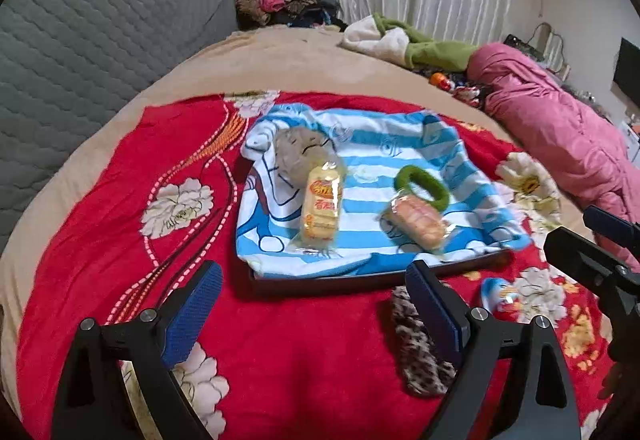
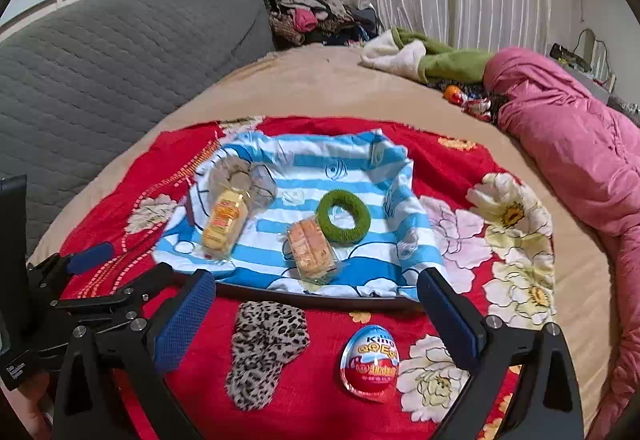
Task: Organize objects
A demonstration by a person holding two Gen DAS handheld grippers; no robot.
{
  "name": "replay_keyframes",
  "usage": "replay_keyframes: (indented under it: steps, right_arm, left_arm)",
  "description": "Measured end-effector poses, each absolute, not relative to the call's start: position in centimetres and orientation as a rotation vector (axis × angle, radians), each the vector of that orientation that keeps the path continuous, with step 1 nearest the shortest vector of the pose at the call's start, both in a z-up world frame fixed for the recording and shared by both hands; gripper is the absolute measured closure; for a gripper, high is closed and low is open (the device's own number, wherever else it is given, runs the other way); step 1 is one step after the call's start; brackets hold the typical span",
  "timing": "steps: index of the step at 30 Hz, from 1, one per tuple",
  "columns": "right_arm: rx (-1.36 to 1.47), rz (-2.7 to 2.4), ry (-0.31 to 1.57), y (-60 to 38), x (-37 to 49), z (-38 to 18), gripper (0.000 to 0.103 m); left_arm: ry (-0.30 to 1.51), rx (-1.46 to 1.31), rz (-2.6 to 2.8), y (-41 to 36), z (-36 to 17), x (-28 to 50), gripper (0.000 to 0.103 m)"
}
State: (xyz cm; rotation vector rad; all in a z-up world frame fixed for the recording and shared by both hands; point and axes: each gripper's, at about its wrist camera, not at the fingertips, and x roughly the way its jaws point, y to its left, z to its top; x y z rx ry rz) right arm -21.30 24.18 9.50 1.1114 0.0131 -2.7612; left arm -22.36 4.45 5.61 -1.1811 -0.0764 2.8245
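Observation:
A dark tray [image 1: 360, 274] [image 2: 320, 298] lined with a blue-striped cloth [image 1: 372, 148] [image 2: 320, 156] lies on the red flowered blanket [image 1: 300, 340] [image 2: 320, 380]. On the cloth lie a yellow snack pack [image 1: 321, 206] [image 2: 222, 226], an orange snack pack [image 1: 416, 220] [image 2: 310, 250], a green ring [image 1: 420, 186] [image 2: 344, 216] and a grey fuzzy item [image 1: 294, 152] [image 2: 244, 178]. In front of the tray lie a leopard-print pouch [image 1: 420, 348] [image 2: 264, 348] and a Kinder egg [image 1: 498, 294] [image 2: 370, 362]. My left gripper [image 1: 316, 308] is open and empty before the tray. My right gripper [image 2: 316, 314] is open and empty above the pouch and egg.
The blanket lies on a beige bed [image 1: 280, 56] [image 2: 320, 84]. A grey quilted headboard [image 1: 100, 40] [image 2: 100, 60] stands at the left. A pink duvet [image 1: 560, 128] [image 2: 572, 144], a green and white garment [image 1: 408, 40] [image 2: 424, 56] and a clothes pile [image 1: 280, 0] [image 2: 316, 12] lie beyond.

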Motion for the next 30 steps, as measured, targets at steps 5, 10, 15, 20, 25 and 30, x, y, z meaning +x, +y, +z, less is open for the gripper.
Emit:
replay_keyframes:
  steps: [5,10,15,20,25,30]
  right_arm:
    - [1.059,-2.781,0.024,24.5,-18.9,11.5,0.001]
    - [1.024,-2.797,0.037,25.0,-16.6,13.0,0.001]
    - [0.995,-2.812,0.047,25.4,-14.2,14.3,0.001]
    - [0.972,-2.821,0.06,25.8,-12.0,15.1,0.001]
    - [0.967,-2.826,0.079,26.1,-10.2,15.3,0.001]
    - [0.968,-2.825,0.076,26.5,-8.3,15.1,0.001]
  left_arm:
    - [-0.061,-1.123,2.844,4.8,8.0,-19.8,0.01]
    - [-0.04,-1.09,2.855,5.3,9.7,-17.6,0.01]
    - [-0.019,-1.065,2.856,6.0,10.9,-15.4,0.01]
    - [-0.007,-1.03,2.854,6.8,11.7,-13.3,0.01]
    - [0.004,-1.037,2.841,7.6,11.6,-11.6,0.01]
    - [0.025,-1.045,2.83,8.3,11.2,-10.1,0.01]
